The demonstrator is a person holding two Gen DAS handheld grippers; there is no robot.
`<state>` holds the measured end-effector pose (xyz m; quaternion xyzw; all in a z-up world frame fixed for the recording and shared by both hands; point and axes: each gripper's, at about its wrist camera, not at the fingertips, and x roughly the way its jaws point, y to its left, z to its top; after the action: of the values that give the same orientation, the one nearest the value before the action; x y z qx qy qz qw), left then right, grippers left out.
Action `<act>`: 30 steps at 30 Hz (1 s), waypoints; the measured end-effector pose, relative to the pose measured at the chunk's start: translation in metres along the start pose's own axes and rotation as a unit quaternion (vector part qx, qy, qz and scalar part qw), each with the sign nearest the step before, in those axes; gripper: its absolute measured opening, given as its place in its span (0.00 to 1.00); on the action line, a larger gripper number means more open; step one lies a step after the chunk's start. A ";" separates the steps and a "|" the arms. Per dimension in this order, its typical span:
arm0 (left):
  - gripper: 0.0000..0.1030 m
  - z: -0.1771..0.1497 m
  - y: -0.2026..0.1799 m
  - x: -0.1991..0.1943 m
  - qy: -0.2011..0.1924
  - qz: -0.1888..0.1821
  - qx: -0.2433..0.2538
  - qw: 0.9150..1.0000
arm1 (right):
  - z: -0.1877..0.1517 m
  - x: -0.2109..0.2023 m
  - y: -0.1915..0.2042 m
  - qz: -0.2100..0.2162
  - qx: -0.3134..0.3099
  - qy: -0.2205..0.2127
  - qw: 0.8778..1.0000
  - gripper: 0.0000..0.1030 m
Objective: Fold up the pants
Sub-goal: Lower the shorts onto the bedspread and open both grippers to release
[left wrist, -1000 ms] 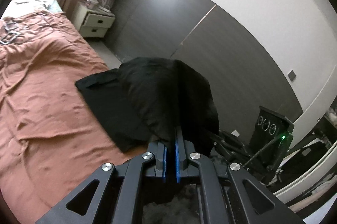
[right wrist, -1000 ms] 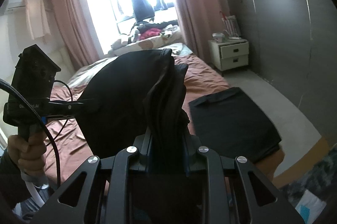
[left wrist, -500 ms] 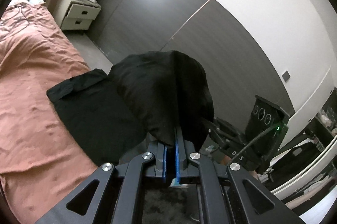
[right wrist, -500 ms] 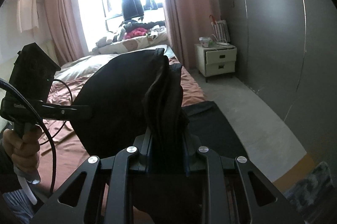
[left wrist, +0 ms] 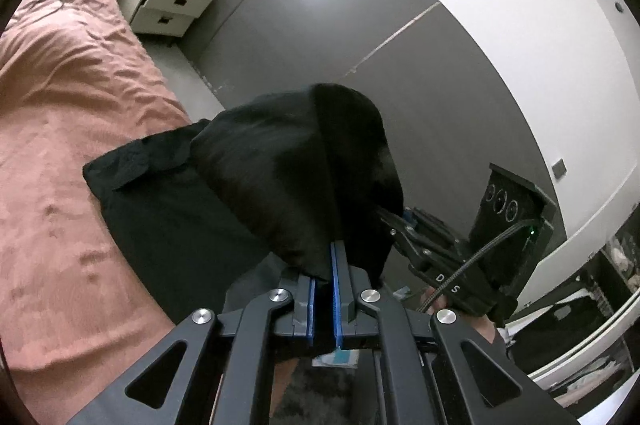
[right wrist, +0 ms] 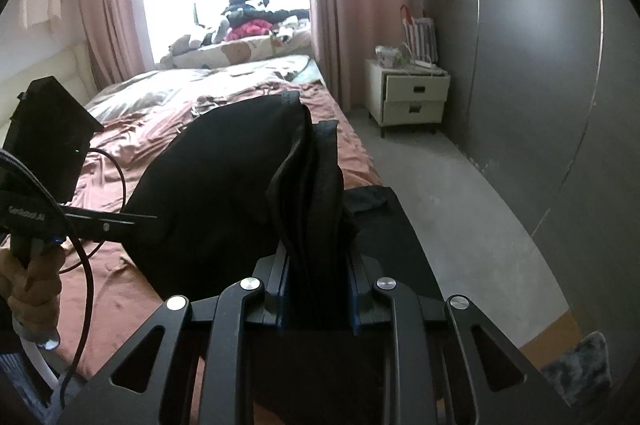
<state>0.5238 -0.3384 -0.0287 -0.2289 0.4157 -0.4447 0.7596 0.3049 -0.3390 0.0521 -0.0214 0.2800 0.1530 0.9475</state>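
Observation:
The black pants (left wrist: 280, 177) are lifted at one end above the bed, the other end lying flat on the pink bedspread (left wrist: 160, 225). My left gripper (left wrist: 324, 265) is shut on a thin edge of the pants. My right gripper (right wrist: 316, 257) is shut on a thick bunch of the pants (right wrist: 224, 185), several layers between its blue pads. Each gripper shows in the other's view: the right one (left wrist: 440, 257) to the right, the left one (right wrist: 100, 225) to the left, both at the raised fabric. The fingertips are hidden by cloth.
The bed's pink bedspread (right wrist: 248, 97) runs back toward a bright window with clothes piled on a ledge (right wrist: 256, 25). A white two-drawer nightstand (right wrist: 408, 97) stands by the bed. A grey wardrobe wall (left wrist: 360, 37) and bare floor (right wrist: 440, 185) lie right of the bed.
Both grippers have carried the raised end of the pants along, over the flat part. The bed's edge and nightstand have shifted in both views. Both grips stay the same.

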 end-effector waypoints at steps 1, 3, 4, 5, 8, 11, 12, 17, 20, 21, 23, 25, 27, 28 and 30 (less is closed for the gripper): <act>0.06 0.003 0.006 0.003 0.000 0.000 -0.004 1.000 | 0.002 0.001 -0.001 0.000 0.000 0.003 1.000 0.19; 0.06 0.011 0.018 0.007 0.000 0.003 -0.007 1.000 | 0.007 0.003 -0.001 -0.001 0.000 0.008 1.000 0.19; 0.06 0.014 0.022 0.008 -0.001 0.005 -0.007 1.000 | 0.011 0.006 0.000 -0.001 -0.001 0.012 1.000 0.19; 0.06 0.018 0.028 0.009 -0.002 0.007 -0.007 1.000 | 0.011 0.006 -0.002 0.000 -0.002 0.014 1.000 0.19; 0.06 0.028 0.045 0.013 -0.008 0.017 -0.009 1.000 | 0.019 0.014 0.001 0.001 -0.005 0.023 1.000 0.19; 0.16 0.034 0.066 0.022 -0.009 0.032 -0.020 0.999 | 0.021 0.021 -0.001 0.000 -0.008 0.033 0.999 0.19; 0.37 0.036 0.074 0.026 -0.002 0.040 -0.026 0.999 | 0.020 0.027 -0.003 -0.006 -0.008 0.045 0.999 0.21; 0.63 0.037 0.116 0.037 -0.004 0.075 -0.065 0.995 | 0.010 0.039 -0.019 -0.052 0.035 0.091 0.994 0.36; 0.63 0.035 0.135 0.037 0.002 0.067 -0.094 0.993 | 0.001 0.014 -0.027 -0.046 0.074 0.078 0.993 0.36; 0.63 0.033 0.140 0.038 0.006 0.068 -0.101 0.993 | -0.002 0.006 -0.028 -0.044 0.081 0.076 0.993 0.36; 0.63 0.028 0.145 0.040 0.011 0.065 -0.107 0.992 | -0.013 -0.015 -0.031 -0.041 0.099 0.074 0.991 0.36; 0.63 0.021 0.147 0.043 0.020 0.062 -0.112 0.992 | -0.024 -0.030 -0.034 -0.037 0.112 0.076 0.990 0.36; 0.63 0.012 0.144 0.044 0.025 0.055 -0.116 0.991 | -0.036 -0.048 -0.037 -0.031 0.127 0.073 0.989 0.36; 0.63 0.007 0.142 0.046 0.028 0.052 -0.117 0.991 | -0.039 -0.051 -0.042 -0.024 0.132 0.072 0.988 0.36; 0.61 -0.001 0.140 0.053 0.043 0.050 -0.118 0.991 | -0.051 -0.066 -0.046 -0.016 0.138 0.072 0.988 0.36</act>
<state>0.6050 -0.3142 -0.1523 -0.2764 0.5084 -0.3634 0.7302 0.2392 -0.4073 0.0424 0.0939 0.3655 0.0960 0.9211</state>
